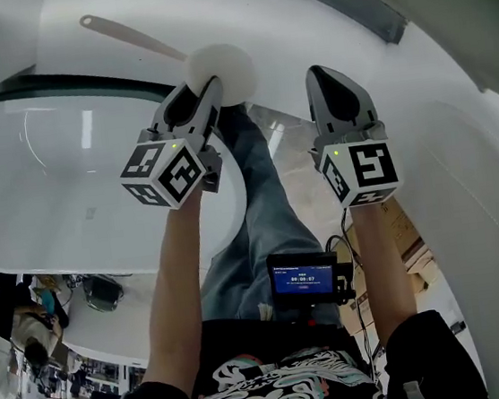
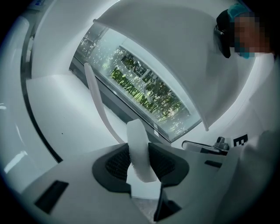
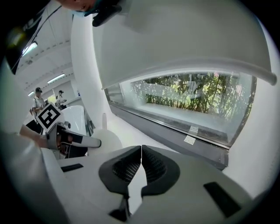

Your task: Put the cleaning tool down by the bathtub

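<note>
The cleaning tool (image 1: 220, 73) is white, with a round pad for a head and a long thin handle (image 1: 126, 38) that points to the far left. My left gripper (image 1: 209, 86) is shut on the pad's edge, over the white ledge beyond the bathtub (image 1: 76, 260). In the left gripper view the pad (image 2: 140, 151) stands on edge between the jaws of that gripper (image 2: 140, 162), and the handle (image 2: 98, 100) runs up and away. My right gripper (image 1: 324, 72) hangs to the right of the tool, shut and empty (image 3: 141, 164). The pad (image 3: 107, 138) also shows at the right gripper view's left.
A long low window (image 3: 192, 100) with greenery outside runs along the wall ahead, above a grey sill (image 2: 127, 113). The person's jeans-clad legs (image 1: 262, 192) stand between tub and wall. A small screen (image 1: 303, 280) hangs at the waist. Cardboard boxes (image 1: 408, 238) lie at the right.
</note>
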`<state>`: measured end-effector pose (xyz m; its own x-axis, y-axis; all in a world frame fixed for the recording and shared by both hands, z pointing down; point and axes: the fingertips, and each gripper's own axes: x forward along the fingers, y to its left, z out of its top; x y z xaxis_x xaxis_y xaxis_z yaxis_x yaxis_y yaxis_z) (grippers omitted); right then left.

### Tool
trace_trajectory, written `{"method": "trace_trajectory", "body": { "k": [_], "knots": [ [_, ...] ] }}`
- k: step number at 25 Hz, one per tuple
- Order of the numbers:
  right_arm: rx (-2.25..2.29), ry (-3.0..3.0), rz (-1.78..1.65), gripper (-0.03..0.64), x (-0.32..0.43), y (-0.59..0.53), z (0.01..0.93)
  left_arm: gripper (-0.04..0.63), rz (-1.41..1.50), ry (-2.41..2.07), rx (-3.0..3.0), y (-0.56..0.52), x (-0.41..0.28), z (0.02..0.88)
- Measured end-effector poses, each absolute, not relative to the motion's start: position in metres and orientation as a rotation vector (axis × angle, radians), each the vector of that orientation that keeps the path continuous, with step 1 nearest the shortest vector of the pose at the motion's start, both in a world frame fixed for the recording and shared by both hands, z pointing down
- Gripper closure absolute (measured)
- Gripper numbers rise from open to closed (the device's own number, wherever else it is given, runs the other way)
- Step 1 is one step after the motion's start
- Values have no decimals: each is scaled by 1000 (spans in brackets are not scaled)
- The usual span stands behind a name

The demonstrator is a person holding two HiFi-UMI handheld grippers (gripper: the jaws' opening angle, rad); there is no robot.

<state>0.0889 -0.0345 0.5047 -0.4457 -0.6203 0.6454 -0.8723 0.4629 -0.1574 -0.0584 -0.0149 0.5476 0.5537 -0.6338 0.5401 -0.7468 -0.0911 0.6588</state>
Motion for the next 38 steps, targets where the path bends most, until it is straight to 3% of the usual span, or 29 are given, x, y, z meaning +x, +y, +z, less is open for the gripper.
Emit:
{"method": "trace_trajectory", "body": {
  "k": [38],
  "knots": [
    [1180,-2169,739,590,92,-33,551,463,11,-1079,1445,-55,-31,642]
  ]
}}
